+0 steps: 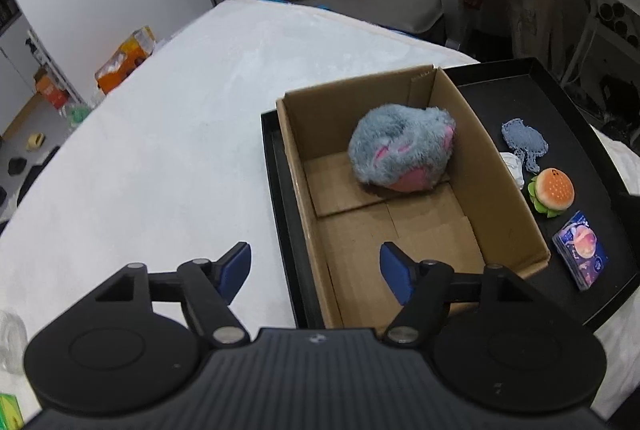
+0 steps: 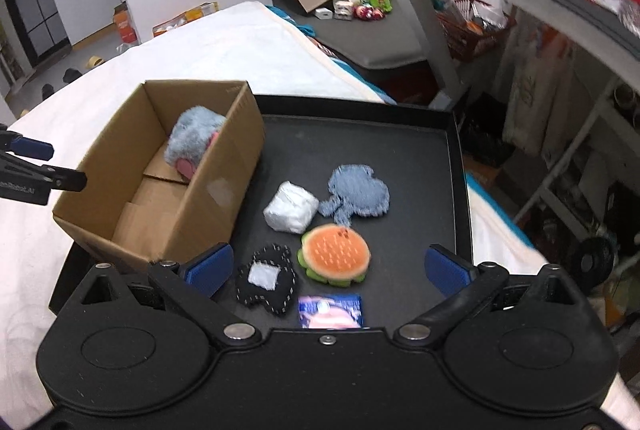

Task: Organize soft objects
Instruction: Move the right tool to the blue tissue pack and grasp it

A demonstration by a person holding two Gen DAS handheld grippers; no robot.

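Right tongs (image 2: 326, 268), jaws spread and empty, hang over the packet (image 2: 330, 311), black patch (image 2: 267, 280) and burger plush (image 2: 335, 259) on the black tray (image 2: 452, 165). Left tongs (image 1: 315, 272) stand open, empty. Beyond, the grey plush (image 1: 402, 151) lies boxed in the cardboard box (image 1: 472, 157). Next: descend, close on one item.

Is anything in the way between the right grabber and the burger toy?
No, nothing visible blocks it. The right grabber is open, and the burger toy lies uncovered on the black tray in front of it. The black patch and white pillow lie beside the burger toy, not over it.
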